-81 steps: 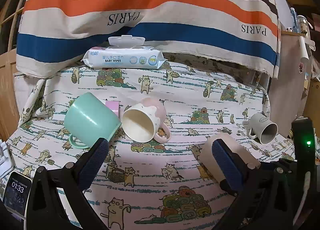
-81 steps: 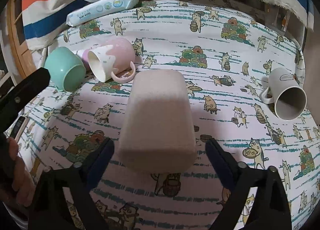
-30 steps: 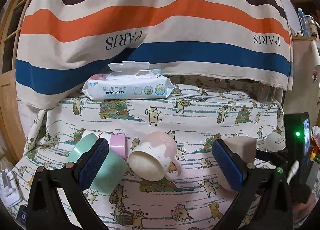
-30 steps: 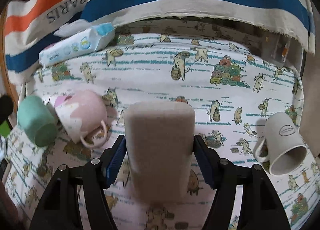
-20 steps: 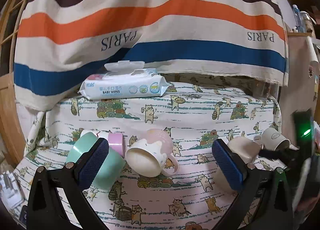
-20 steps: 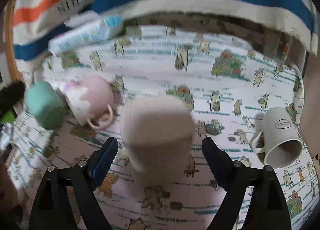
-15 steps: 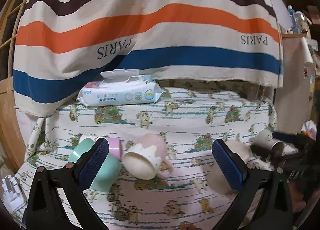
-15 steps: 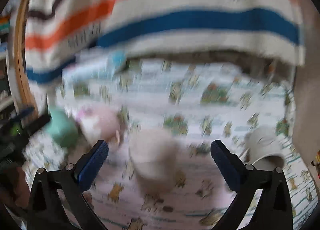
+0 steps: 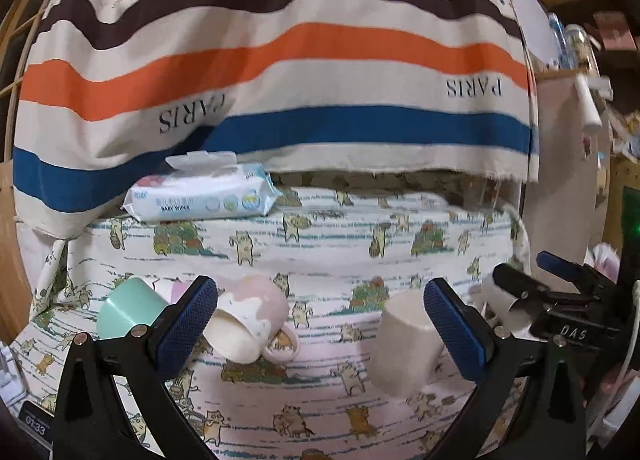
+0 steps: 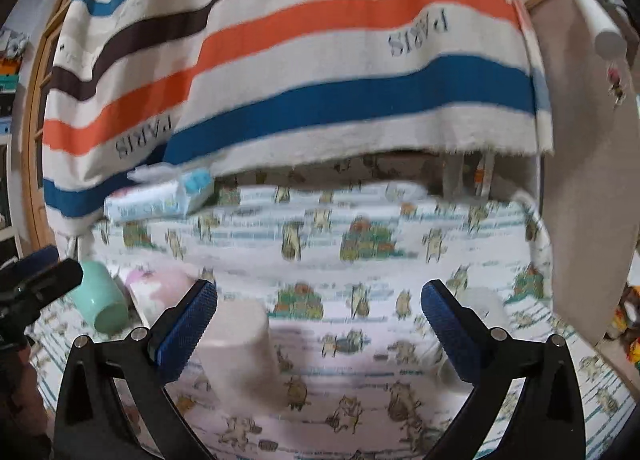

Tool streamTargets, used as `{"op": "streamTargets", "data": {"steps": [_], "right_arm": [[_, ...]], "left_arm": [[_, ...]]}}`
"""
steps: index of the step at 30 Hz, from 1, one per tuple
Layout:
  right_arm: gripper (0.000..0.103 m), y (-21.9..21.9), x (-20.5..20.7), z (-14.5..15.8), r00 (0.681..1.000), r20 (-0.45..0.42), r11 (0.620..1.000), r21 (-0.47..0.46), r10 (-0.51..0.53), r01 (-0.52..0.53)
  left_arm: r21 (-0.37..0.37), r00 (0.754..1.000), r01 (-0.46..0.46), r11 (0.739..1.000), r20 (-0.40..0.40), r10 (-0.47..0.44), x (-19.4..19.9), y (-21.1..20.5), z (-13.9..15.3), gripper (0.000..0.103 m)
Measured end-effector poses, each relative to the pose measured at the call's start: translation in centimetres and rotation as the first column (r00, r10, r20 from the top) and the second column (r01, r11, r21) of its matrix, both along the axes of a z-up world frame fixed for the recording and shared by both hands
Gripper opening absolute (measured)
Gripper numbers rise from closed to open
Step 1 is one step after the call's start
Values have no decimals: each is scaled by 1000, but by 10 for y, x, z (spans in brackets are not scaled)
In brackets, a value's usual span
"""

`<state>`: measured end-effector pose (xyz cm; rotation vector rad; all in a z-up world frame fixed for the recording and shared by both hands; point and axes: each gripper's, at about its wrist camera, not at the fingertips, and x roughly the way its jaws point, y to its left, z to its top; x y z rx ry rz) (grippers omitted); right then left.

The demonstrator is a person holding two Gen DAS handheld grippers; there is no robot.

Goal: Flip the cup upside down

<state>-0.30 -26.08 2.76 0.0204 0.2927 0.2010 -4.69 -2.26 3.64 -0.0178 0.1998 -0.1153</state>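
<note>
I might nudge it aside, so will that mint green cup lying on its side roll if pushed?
Probably: the mint green cup lies on its side, round-walled, so it may roll. The soft cat-print cloth and the neighbouring pink mug would likely slow it. It looks like light plastic.

Both wrist cameras look low across the cat-print cloth (image 9: 320,260), sharing the upturned beige cup (image 9: 404,344)
</note>
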Motion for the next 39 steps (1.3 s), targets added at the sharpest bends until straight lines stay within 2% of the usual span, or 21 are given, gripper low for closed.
{"op": "streamTargets", "data": {"steps": [4, 10, 13, 18, 20, 26, 32, 39], "right_arm": [[103, 7, 2, -14, 999, -40, 1000, -20, 15, -16], [103, 17, -2, -19, 1000, -29, 998, -65, 4, -6], [103, 17, -8, -17, 1000, 1, 997, -71, -2, 2], [102, 15, -19, -13, 998, 57, 997, -64, -31, 35], [103, 12, -19, -13, 997, 56, 997, -59, -56, 59], [103, 13, -19, -12, 998, 51, 997, -62, -42, 45], [103, 16, -11, -15, 999, 13, 997, -74, -37, 38], [103, 15, -16, -14, 999, 37, 997, -67, -40, 42]], "left_arm": [[21, 1000, -16, 1000, -7, 16, 0, 0, -15, 103], [42, 995, -32, 999, -94, 36, 14, 1, -38, 103], [35, 994, -61, 997, -85, 64, 13, 3, -38, 103], [54, 997, -57, 997, -42, 59, 5, 0, -36, 103], [58, 998, -48, 997, -28, 49, 3, -1, -35, 103], [61, 999, -41, 997, 0, 41, -2, -3, -33, 103], [54, 999, -25, 998, -27, 27, 3, -3, -34, 103], [62, 999, -31, 998, -19, 33, 1, -5, -35, 103]]}}
